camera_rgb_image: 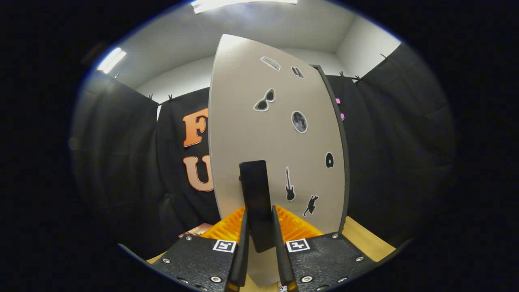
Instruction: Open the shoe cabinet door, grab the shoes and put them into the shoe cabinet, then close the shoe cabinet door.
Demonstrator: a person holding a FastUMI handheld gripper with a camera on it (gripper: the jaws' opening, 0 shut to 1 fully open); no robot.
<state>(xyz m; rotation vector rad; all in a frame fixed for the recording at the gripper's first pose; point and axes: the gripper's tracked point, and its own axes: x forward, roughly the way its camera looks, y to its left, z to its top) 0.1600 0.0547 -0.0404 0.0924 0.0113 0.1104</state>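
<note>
The gripper (259, 233) has both fingers clamped on the flat black upright handle (256, 202) of the pale grey shoe cabinet door (275, 138), which rises directly ahead, dotted with small black-and-white stickers (299, 121), above a light wooden floor (367, 239).

Staged recording booth, not a real home. Black cloth (121, 162) hangs as walls on all sides, clipped along its top edge, with plain white room walls (182, 77) and ceiling strip lights (111, 59) showing above it. One household prop: a grey cabinet door (275, 138) dotted with stickers (sunglasses (264, 100), moon (299, 121), guitar (289, 185), cat (311, 205)), standing on a light wood surface (365, 239). Square tracking markers (224, 245) sit on the handheld rig.
</note>
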